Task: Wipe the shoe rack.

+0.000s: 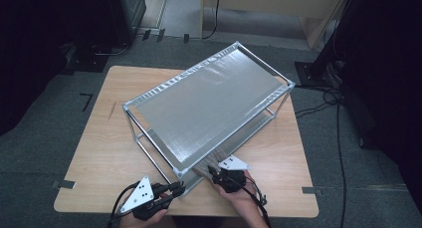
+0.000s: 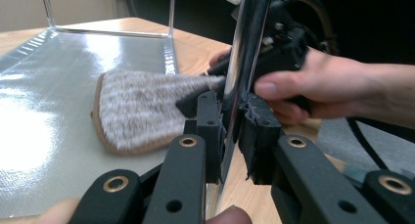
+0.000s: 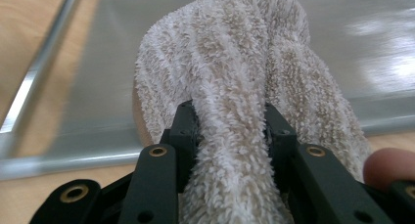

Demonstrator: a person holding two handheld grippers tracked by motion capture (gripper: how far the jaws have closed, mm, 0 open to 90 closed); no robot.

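High view: the right claw point(image 1: 215, 172) carries the slipper point(image 1: 206, 167) into the rack's lower shelf point(image 1: 249, 130), which lies ahead of it.

Left gripper view: the left claw point(image 2: 234, 128) is clamped on the rack's chrome post point(image 2: 244, 62).

Right gripper view: the jaws pinch the fluffy slipper point(image 3: 230, 87), its length pointing onto the shelf.

Overhead table point(image 1: 99, 153) view; two close jaw-level views

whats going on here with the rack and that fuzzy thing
A person works two handheld grippers at a wooden table. The left gripper is shut on a chrome post of the two-shelf rack, steadying it. The right gripper is shut on a fuzzy slipper, holding it at the rack's lower shelf.
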